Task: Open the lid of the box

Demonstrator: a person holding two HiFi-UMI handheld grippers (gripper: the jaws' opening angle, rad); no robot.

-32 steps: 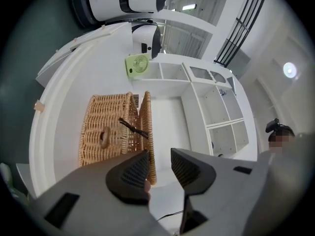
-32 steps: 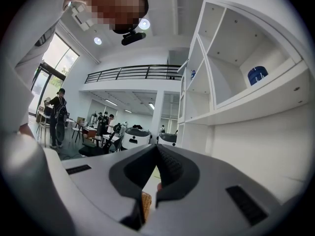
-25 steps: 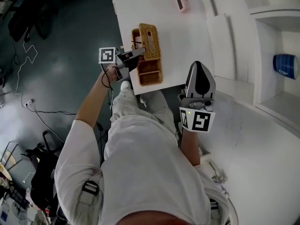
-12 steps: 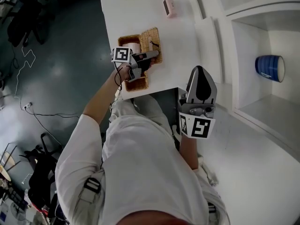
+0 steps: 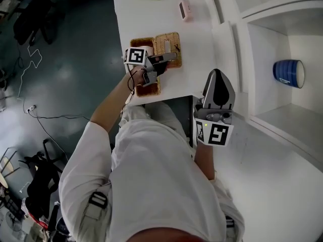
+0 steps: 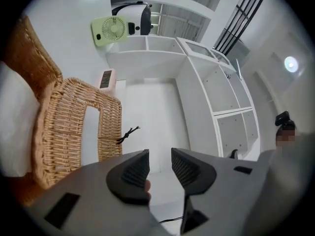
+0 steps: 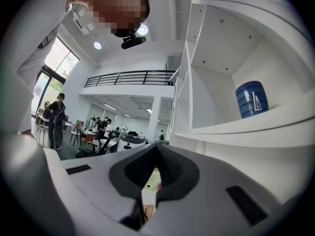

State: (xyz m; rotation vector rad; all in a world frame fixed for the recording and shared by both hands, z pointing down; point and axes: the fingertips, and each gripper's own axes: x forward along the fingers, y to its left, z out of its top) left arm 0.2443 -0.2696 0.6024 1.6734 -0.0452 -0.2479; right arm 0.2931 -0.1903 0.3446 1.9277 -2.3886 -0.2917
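Wicker box (image 5: 150, 88) sits on the white table (image 5: 197, 44) with its lid (image 5: 169, 42) swung open and lying just beside it. My left gripper (image 6: 159, 163) hovers over that lid, its jaws just opened to a clear gap with nothing between them. My right gripper (image 7: 156, 167), jaws pressed together and empty, hangs well apart from the box

White table (image 6: 152, 112) carries a wicker box (image 6: 29, 58), its lid (image 6: 81, 127) open, just left of the fingers (image 6: 134, 170) of the left gripper (image 6: 158, 163). Beyond the fingers, at the far end: a pink device (image 6: 105, 79), then a green fan (image 6: 112, 31).
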